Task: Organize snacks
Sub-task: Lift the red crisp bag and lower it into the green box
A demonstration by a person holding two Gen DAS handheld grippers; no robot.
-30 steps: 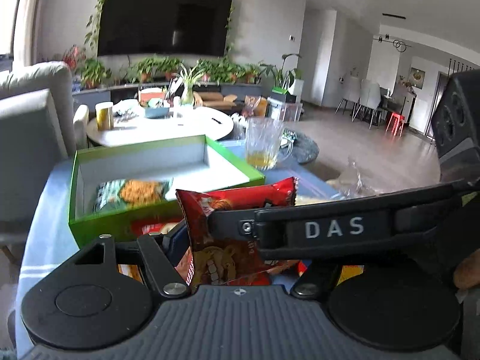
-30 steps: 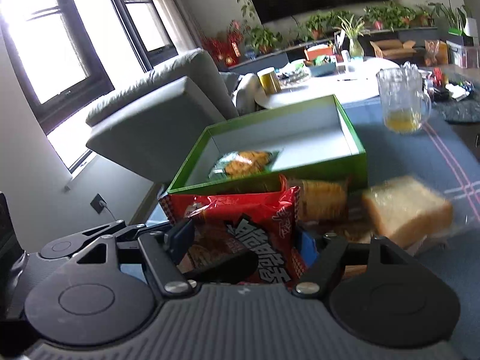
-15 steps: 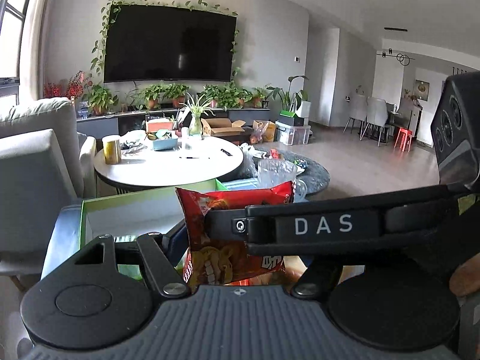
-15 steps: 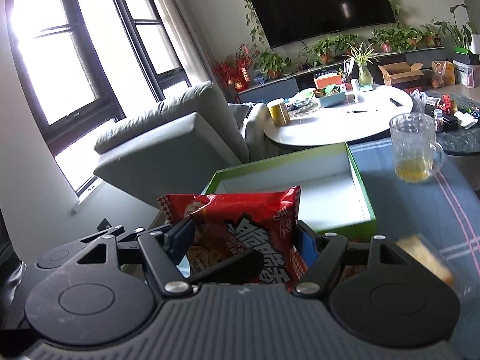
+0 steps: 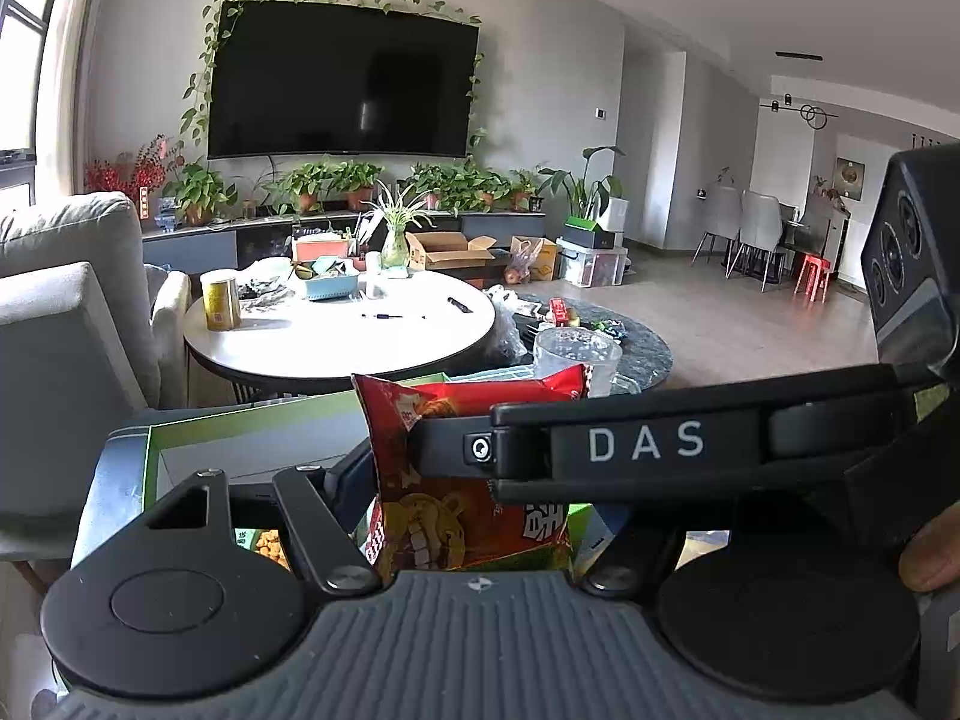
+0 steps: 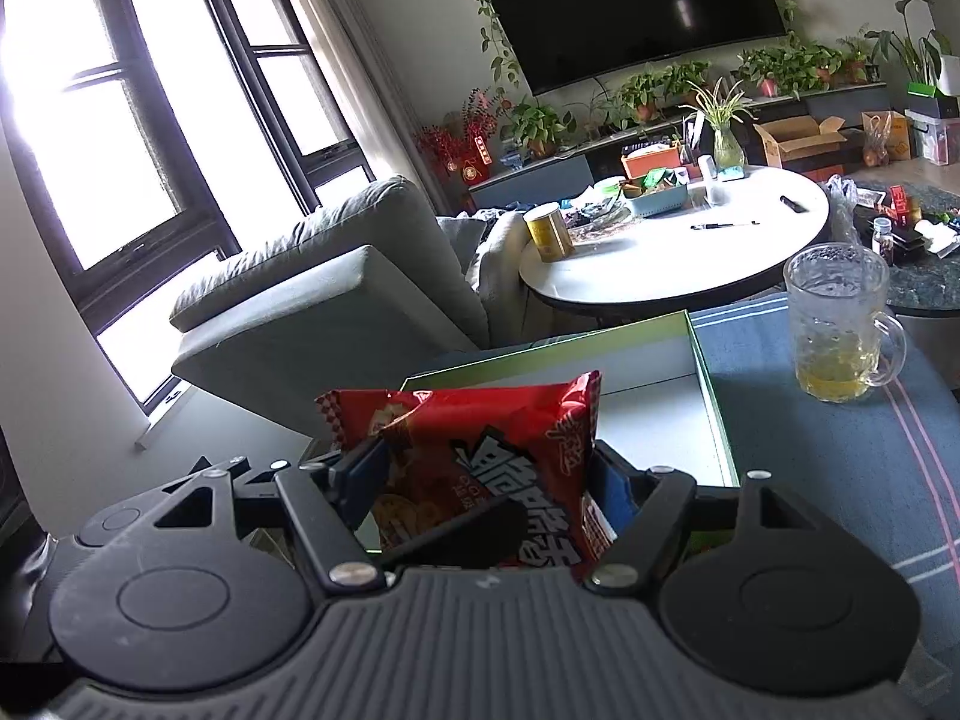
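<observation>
A red snack bag (image 5: 468, 480) stands upright between both grippers, lifted above the green box (image 5: 240, 438). My left gripper (image 5: 474, 510) is shut on the bag's lower part. My right gripper (image 6: 486, 498) is shut on the same red snack bag (image 6: 480, 456); its black "DAS" finger (image 5: 648, 441) crosses the bag in the left wrist view. The green box (image 6: 714, 396) with a pale inside lies just beyond the bag. A packet of orange snacks (image 5: 267, 543) peeks out in the box under my left gripper.
A glass mug (image 6: 837, 324) with yellow liquid stands on the blue striped tablecloth (image 6: 840, 450) right of the box. A grey sofa (image 6: 336, 294) is to the left. A round white table (image 6: 678, 240) with clutter stands behind.
Both grippers rose with the red bag and tilted up. The box, the bread and the other snacks dropped low or out of view; more of the room shows.
</observation>
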